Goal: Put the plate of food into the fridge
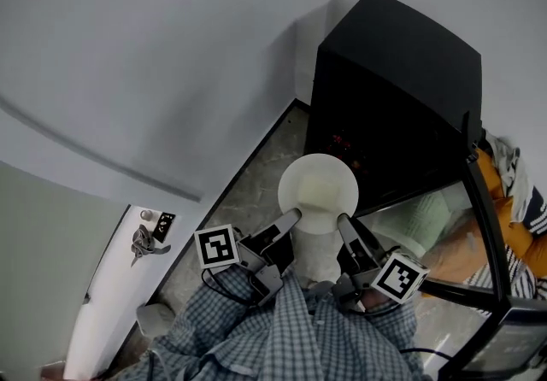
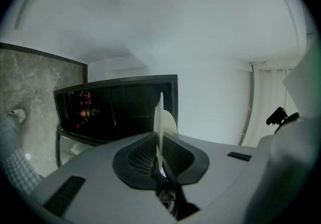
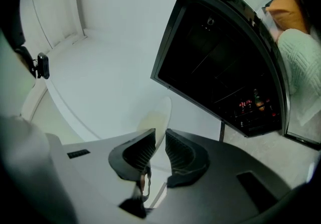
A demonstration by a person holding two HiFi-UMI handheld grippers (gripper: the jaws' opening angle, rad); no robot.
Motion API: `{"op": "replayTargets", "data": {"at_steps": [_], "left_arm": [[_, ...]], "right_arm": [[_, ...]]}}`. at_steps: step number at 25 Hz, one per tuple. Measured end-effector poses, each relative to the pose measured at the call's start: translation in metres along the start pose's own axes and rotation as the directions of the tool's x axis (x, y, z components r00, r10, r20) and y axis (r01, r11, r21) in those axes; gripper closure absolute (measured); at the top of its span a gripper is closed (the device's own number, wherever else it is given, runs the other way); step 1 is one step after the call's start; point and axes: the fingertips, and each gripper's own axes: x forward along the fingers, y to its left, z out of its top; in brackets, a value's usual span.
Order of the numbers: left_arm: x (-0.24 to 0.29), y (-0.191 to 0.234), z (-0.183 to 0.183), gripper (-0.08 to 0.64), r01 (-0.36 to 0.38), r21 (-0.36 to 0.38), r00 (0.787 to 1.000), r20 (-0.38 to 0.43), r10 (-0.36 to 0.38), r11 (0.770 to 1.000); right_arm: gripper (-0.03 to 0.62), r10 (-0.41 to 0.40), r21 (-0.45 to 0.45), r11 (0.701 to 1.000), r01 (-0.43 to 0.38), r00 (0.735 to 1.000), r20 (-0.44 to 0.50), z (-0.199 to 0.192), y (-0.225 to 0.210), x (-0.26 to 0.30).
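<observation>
You have the plate (image 1: pixel 318 190) carried between both tools, in the air over the floor (image 1: pixel 248 200) and just in front of the fridge (image 1: pixel 393 72). Your left gripper (image 1: pixel 295 217) pinches the near-left rim and your right gripper (image 1: pixel 343 222) the near-right rim. In each gripper view the fingers (image 2: pixel 143 153) are drawn narrow onto the thin white edge that runs up between them, so both are holding the plate, neither is empty. Two grips on opposite sides make sense here: a single pinch at the rim would likely let a flat plate tip and spill, while two can hold it level. A pale yellowish patch shows in its middle; I take that for the food, though it is too faint to name. The fridge door (image 1: pixel 480 200) stands swung out to your right, and the dark inside faces you, with a few bottles (image 3: pixel 253 100) on a low shelf. I judge you about midway: the plate is in hand at the opening, not yet inside. Next you'll need a free shelf and room for both grippers through the opening. Mind the door frame on your right side, and hold the plate flat as you reach in.
</observation>
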Motion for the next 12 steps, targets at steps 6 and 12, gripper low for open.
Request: {"op": "replayTargets", "data": {"at_steps": [6,12], "left_arm": [[0.024,0.003,0.018,0.532,0.0,-0.015,0.994,-0.108,-0.001,1.0],[0.043,0.0,0.025,0.532,0.003,-0.022,0.98,-0.199,-0.007,1.0]], "right_arm": [[0.523,-0.061,0.024,0.998,0.059,0.994,0.092,0.015,-0.007,0.01],[0.523,-0.109,0.064,0.993,0.099,0.98,0.169,0.026,-0.01,0.01]]}}
